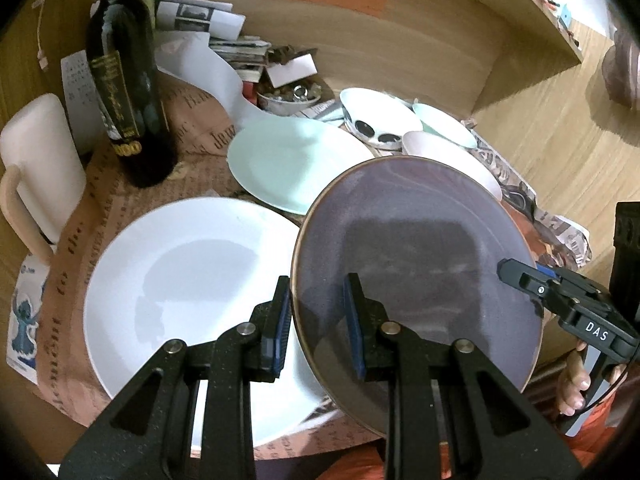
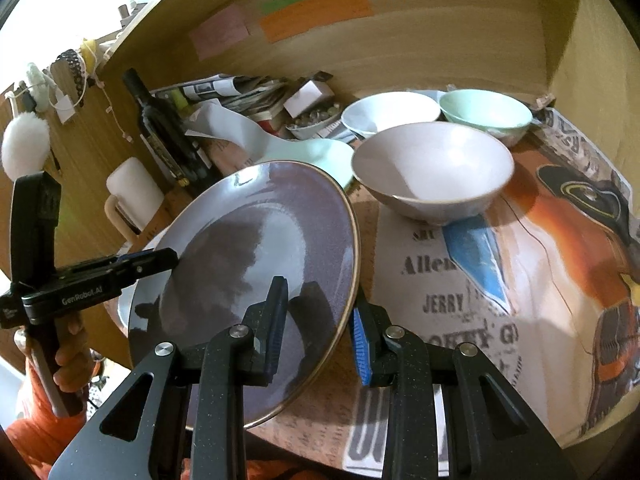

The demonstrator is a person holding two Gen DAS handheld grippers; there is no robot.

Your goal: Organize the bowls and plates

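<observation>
A grey-purple plate (image 1: 420, 248) with a coppery rim hangs tilted over the table, held from both sides. My left gripper (image 1: 316, 292) is shut on its left rim, and my right gripper (image 2: 320, 300) is shut on its right rim (image 2: 352, 264). Each gripper shows in the other's view: the right gripper (image 1: 508, 270), the left gripper (image 2: 168, 258). Under the plate's left side lies a large white plate (image 1: 180, 280); behind it lies a mint plate (image 1: 296, 164). A pinkish bowl (image 2: 432, 168), a white bowl (image 2: 390, 114) and a mint bowl (image 2: 486, 114) stand at the back right.
A dark wine bottle (image 1: 124, 80) and a white mug (image 1: 40, 160) stand at the left. Papers (image 1: 208, 20) and a small dish of bits (image 1: 288, 96) crowd the back. A wooden wall (image 2: 400, 40) closes the rear. Printed newspaper (image 2: 520, 300) covers the table.
</observation>
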